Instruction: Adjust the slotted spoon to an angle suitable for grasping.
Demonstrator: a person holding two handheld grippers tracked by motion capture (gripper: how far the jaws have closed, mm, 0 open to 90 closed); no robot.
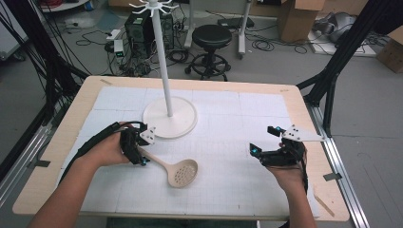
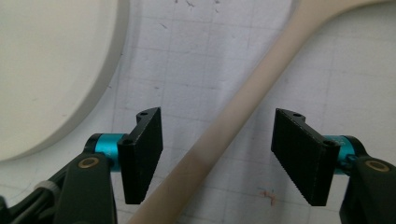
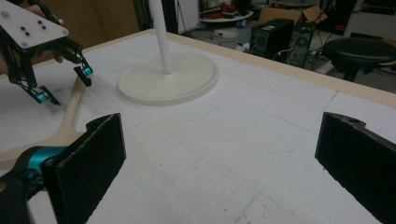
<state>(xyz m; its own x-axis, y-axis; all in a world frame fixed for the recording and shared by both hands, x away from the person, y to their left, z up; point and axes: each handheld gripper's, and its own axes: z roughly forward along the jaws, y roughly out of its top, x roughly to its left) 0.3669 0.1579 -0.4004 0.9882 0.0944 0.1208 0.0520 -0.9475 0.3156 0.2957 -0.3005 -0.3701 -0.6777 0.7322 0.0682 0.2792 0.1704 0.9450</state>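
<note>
From the high view I could not see the left tool's tips clearly; they were small and dark against my left hand, and the end of the slotted spoon's handle was lost beneath them. The stand's top was cut off by the upper edge of that view, so only a few of its hooks showed. In the left gripper view the spoon's bowl ran out of the picture at 1 o'clock and the handle's end out at 6 o'clock.

The spoon lay flat on the white gridded mat of the worktop, at about 5 o'clock from the stand's round base, bowl toward the near edge and handle pointing toward 10 o'clock.

The left tool stood about half open, straddling the spoon handle. Its pads showed a clear gap on each side of the handle, so I had no hold on it.

The right tool stood wide open over bare mat with nothing between its pads, well apart from the spoon at roughly 3 o'clock, in my right hand.
</note>
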